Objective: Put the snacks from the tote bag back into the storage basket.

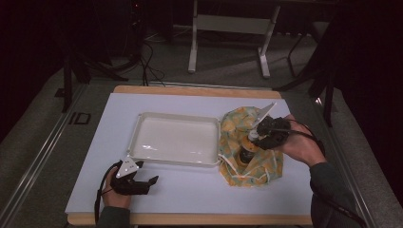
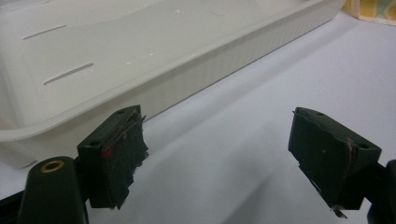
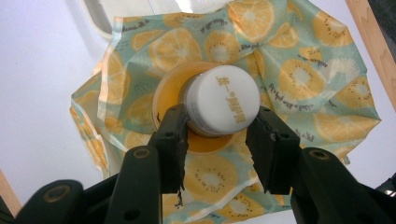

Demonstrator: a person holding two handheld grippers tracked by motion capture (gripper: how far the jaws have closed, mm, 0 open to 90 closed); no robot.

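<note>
On the near left of the counter (image 1: 190, 199), the left hand-held gripper (image 1: 153, 180) rested with its jaws spread wide and nothing between them, just in front of the near left corner of the white tray (image 1: 142, 123). The tray sat mid-counter with nothing in it.

To its right lay a soft cloth bag (image 1: 266, 164) printed with orange and kiwi slices, spread open and crumpled. A small bottle (image 3: 196, 140) stood upright in its middle, orange-bodied with a white screw cap (image 3: 222, 100).

The right hand-held gripper (image 3: 215, 140) came down from above, its jaws flanking the neck just under the cap. The left pad looked to touch the cap; whether the right one pressed could not be told, so the hold seemed loose at best.

The bottle was probably stiff, light to moderate in weight and smooth, so it could slip or tip. The cap's ribbed side or the neck below it offered the surest hold. The cloth was limp and would drag along if caught.
</note>
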